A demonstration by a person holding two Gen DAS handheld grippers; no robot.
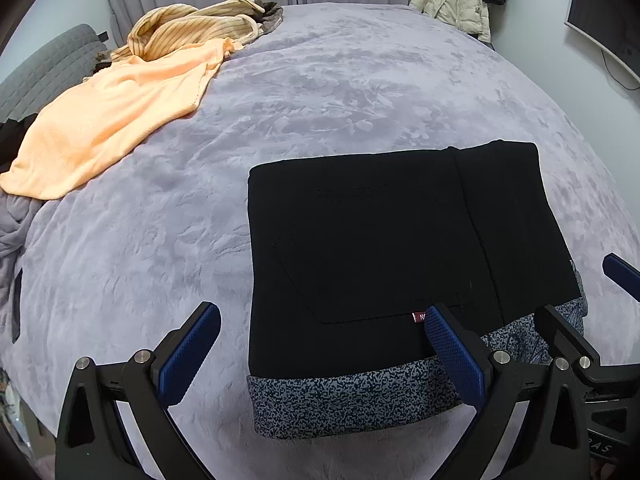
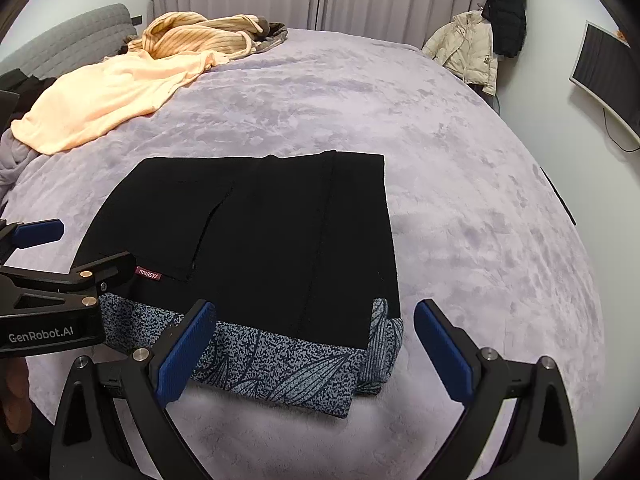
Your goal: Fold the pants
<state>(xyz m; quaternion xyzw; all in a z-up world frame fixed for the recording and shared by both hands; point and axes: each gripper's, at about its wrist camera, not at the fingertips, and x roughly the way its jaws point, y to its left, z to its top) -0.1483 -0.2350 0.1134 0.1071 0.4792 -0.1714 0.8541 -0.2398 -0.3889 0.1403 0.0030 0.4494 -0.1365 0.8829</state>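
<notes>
**Both grippers spread wide over a folded bundle**

The left gripper [image 1: 322,350] has its jaws wide apart, gripping nothing: one blue pad hangs over bare blanket, the other over the near hem of the pants [image 1: 384,248]. The right gripper [image 2: 316,350] is likewise spread and empty, its jaws straddling the near right corner of the pants [image 2: 256,240], one pad above the patterned lining, the other above the blanket.

The pants lie as a compact black rectangle on the lilac blanket [image 2: 460,168], patterned inner fabric showing along the near edge (a small red label sits by the pocket). The folding looks close to done, to my eye. If a last fold or tidy-up is meant, each gripper should pinch all layers at a near corner together, then carry them evenly so the stack does not skew.

Both grippers sit low and near, side by side, pointing across the bed. An orange garment [image 1: 108,116] lies well apart at the far left.
</notes>
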